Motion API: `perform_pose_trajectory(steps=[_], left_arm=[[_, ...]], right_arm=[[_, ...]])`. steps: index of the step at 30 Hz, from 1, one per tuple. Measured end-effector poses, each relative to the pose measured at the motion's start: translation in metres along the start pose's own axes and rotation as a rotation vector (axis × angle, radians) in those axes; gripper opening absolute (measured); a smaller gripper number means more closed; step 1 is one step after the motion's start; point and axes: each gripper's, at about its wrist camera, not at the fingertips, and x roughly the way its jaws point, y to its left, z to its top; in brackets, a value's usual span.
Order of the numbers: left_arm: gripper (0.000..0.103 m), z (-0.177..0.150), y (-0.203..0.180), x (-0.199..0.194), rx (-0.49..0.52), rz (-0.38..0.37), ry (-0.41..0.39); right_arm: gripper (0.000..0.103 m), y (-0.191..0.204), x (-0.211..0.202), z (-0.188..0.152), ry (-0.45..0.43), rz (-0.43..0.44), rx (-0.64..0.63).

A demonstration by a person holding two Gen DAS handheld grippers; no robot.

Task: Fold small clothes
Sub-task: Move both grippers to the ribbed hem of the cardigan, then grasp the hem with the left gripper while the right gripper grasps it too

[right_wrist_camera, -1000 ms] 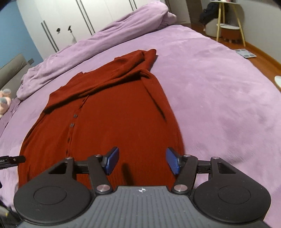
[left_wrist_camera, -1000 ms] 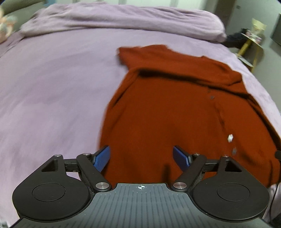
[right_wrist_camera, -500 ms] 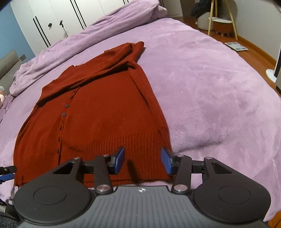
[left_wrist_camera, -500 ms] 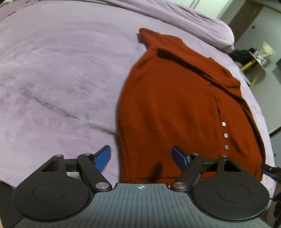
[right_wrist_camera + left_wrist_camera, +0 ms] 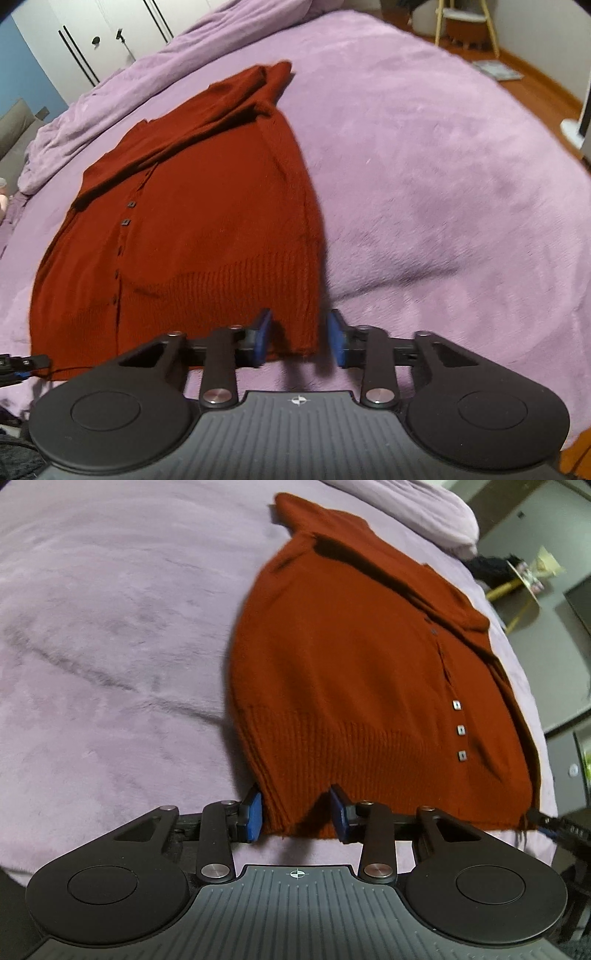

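cardigan (image 5: 354, 686) lay flat on purple bed (image 5: 110, 646) | we had left gripper (image 5: 297, 814) at its near-left hem corner, right gripper (image 5: 299, 336) at near-right corner | both fingers closing, hem between, not yet clamped

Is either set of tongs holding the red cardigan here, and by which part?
Not firmly yet. Both tongs are closing on the cardigan's ribbed bottom hem: left tongs at one corner, right tongs at the other, fabric between the jaws.
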Motion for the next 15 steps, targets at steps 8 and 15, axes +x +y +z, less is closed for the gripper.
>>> perform_pose_trajectory(steps=[8,15], left_arm=[[0.009,0.008,0.002,0.005,0.03,-0.038,0.02],[0.008,0.048,-0.005,-0.036,-0.044,-0.203,-0.16]], right_arm=[[0.005,-0.016,0.009,0.008,0.079,0.12,0.146],[0.005,-0.029,0.013,0.054,0.019,0.414,0.408]])
